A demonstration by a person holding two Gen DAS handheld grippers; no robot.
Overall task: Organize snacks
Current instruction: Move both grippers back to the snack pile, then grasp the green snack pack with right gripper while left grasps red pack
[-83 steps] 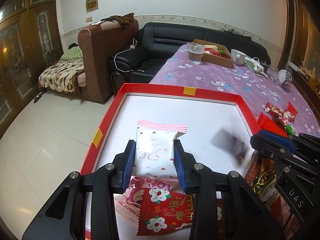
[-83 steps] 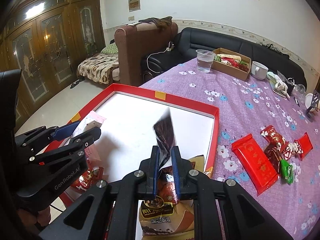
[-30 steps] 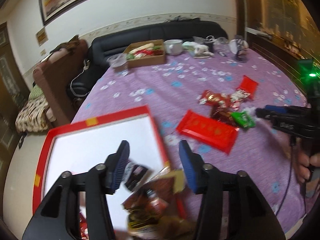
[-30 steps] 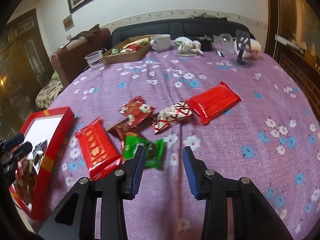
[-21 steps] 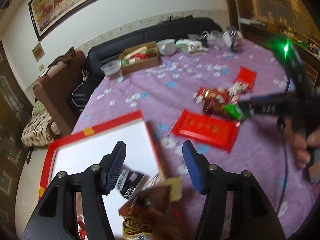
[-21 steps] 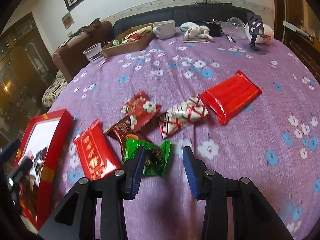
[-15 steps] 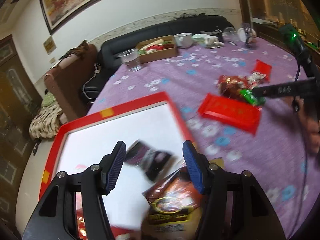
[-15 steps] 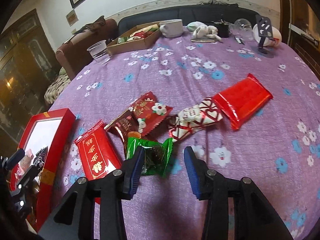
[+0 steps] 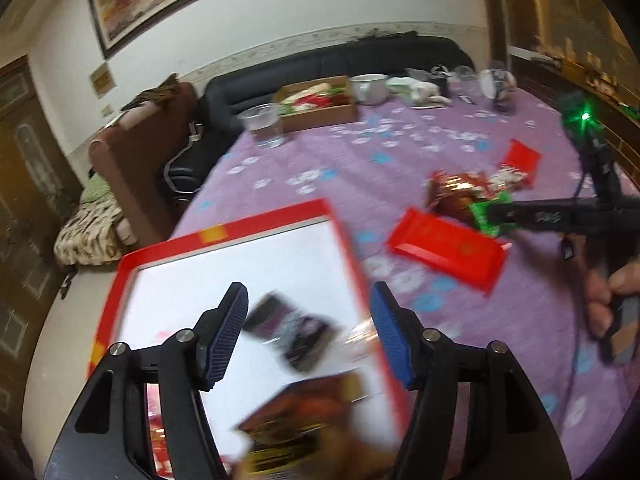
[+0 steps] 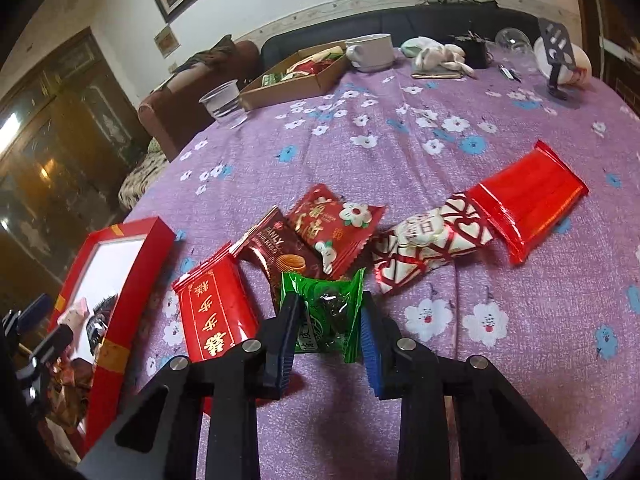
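In the right wrist view my right gripper [image 10: 329, 300] straddles a green snack packet [image 10: 324, 312] on the purple flowered cloth. Its jaws are closing and the pads touch the packet's side edges. Beside it lie a long red packet [image 10: 216, 320], a brown packet [image 10: 276, 252], a red flower packet [image 10: 332, 232], a white heart-patterned packet [image 10: 428, 244] and another red packet [image 10: 528, 196]. My left gripper [image 9: 308, 296] hangs open above the red tray [image 9: 224, 234], nothing between its pads. A dark packet [image 9: 296, 332] and a brown bag [image 9: 304, 412] lie blurred in the tray below.
At the table's far end stand a cardboard box [image 10: 288, 76] of snacks, a plastic cup [image 10: 224, 104], a white mug [image 10: 370, 52] and a phone stand [image 10: 556, 56]. A black sofa runs behind the table. A person's hand [image 9: 608, 300] holds the right gripper [image 9: 496, 216].
My right gripper has dropped forward over the green packet and its jaws have narrowed onto it. My left gripper's jaws have widened a little and its view has swung over the tray.
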